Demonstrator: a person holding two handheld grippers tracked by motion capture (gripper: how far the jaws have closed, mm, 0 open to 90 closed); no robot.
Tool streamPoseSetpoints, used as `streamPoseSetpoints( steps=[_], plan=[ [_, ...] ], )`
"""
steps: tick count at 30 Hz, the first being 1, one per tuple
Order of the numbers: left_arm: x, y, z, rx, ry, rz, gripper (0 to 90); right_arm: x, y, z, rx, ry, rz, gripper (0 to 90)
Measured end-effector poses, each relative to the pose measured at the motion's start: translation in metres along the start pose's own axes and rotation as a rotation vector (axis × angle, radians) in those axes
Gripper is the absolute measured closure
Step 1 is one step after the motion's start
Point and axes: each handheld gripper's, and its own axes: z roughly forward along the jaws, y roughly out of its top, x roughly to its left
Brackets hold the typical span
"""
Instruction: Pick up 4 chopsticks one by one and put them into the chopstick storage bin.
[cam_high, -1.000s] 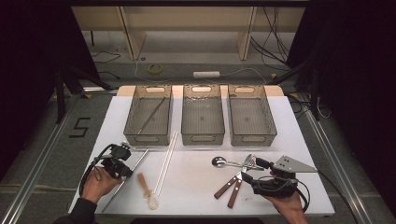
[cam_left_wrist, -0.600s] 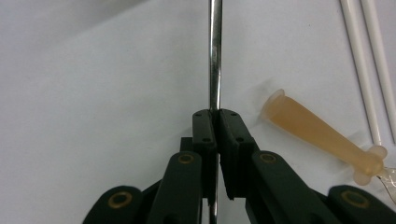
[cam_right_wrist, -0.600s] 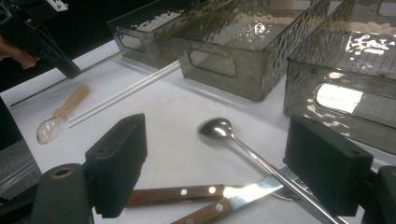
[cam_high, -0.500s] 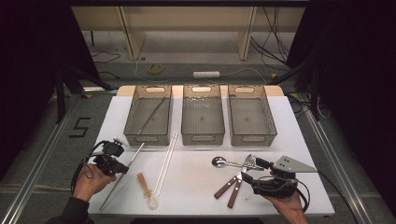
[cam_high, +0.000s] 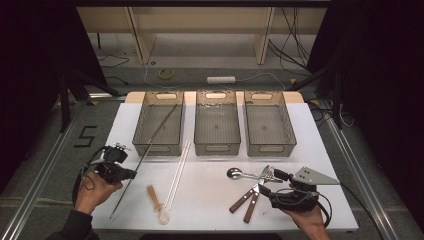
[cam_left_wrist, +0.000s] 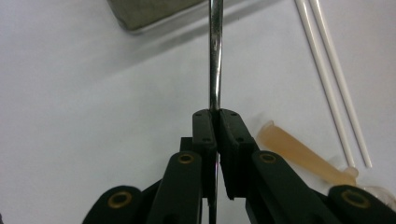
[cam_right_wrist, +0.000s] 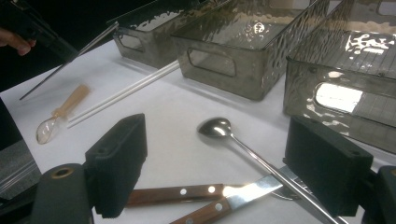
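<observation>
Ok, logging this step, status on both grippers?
Left gripper shut on metal rod. Right gripper open over spoon. Left bin's rim near rod.

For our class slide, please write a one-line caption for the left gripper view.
Left gripper clamps a thin metal rod between its fingers above the white table.

The table (cam_high: 215, 200) was white. Three bins (cam_high: 217, 125) on it were smoky grey, see-through, with a rippled, hammered pattern on their walls. The long rod (cam_left_wrist: 215, 56) was shiny silver metal, pinched by the left gripper (cam_left_wrist: 217, 114), whose fingers (cam_left_wrist: 204, 133) were matt black with brass-coloured rivets. Two thin sticks (cam_high: 178, 170) were white. A small spoon (cam_high: 157, 202) was pale amber with a clear bowl. The metal spoon (cam_right_wrist: 219, 128) was polished silver. The knives (cam_right_wrist: 187, 193) had brown wooden handles with silver rivets.
</observation>
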Motion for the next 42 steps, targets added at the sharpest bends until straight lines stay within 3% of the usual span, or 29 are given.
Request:
streamPoseSetpoints(
  steps=[5, 17, 31, 42],
  plan=[
    [0.000, 0.004, -0.005, -0.014, 0.004, 0.009, 85.3, -0.001, 0.000, 0.000, -0.001, -0.002, 0.005, 22.0],
    [0.005, 0.031, -0.031, -0.113, 0.005, 0.000, 85.3, -0.003, -0.001, 0.001, 0.002, -0.005, 0.017, 22.0],
    [0.009, 0.098, -0.053, -0.199, 0.036, 0.023, 85.3, -0.004, 0.000, 0.000, -0.003, -0.001, 0.014, 21.9],
    [0.010, 0.145, -0.049, -0.224, 0.075, 0.060, 85.2, -0.004, 0.000, 0.001, -0.003, 0.001, 0.012, 22.0]
  ],
)
